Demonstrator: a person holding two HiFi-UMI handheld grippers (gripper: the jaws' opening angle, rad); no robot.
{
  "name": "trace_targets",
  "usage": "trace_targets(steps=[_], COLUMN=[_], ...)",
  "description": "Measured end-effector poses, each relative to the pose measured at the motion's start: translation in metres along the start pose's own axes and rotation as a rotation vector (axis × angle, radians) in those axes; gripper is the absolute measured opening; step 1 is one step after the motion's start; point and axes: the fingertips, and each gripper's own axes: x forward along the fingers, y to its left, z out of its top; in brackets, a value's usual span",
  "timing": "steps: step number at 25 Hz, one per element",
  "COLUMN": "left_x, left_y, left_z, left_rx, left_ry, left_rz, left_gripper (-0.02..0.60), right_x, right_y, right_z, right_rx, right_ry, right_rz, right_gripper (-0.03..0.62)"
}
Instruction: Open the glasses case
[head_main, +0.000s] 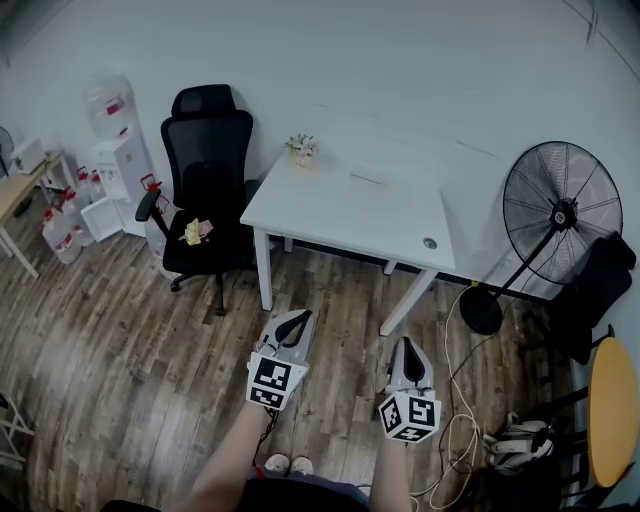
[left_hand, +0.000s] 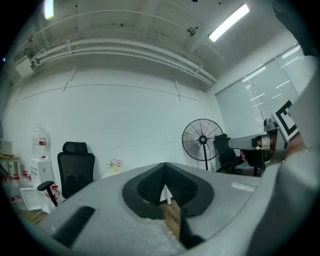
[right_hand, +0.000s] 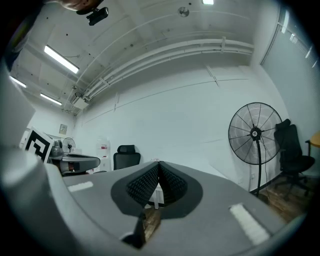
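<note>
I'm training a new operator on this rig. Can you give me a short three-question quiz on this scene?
1. True or false: the left gripper and the right gripper are both shut and empty.
2. In the head view, the chair stands at which side of the table? A) left B) right C) tucked under it
3. Fill in: the small thing at the table's far left corner is a pot of ____.
Key: 1 true; 2 A; 3 flowers.
</note>
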Motion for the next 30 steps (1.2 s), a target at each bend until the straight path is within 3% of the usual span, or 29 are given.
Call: trace_targets(steps=[6,16,30], left_x=[0.0,0.014,0.035], left_y=[-0.002,-0.013,0.005], left_z=[-0.007,0.001,-0.008], left_rx=[-0.017,-0.02,-0.024], left_ry=[0.008,-0.018,-0.031], left_rz=[0.009,-0.005,0.053], left_gripper=[0.008,0.141,0.149], right_x=[0.003,0.015,0.049], right_y=[-0.001,-0.021,-0.042], right_z=[-0.011,-0.005,-0.013], right_rx=[0.002,0.018,0.025], right_ry=[0.019,-0.005,-0.012], right_rz=[0.03,0.056,0.067], right_gripper=[0.014,0.014,0.014])
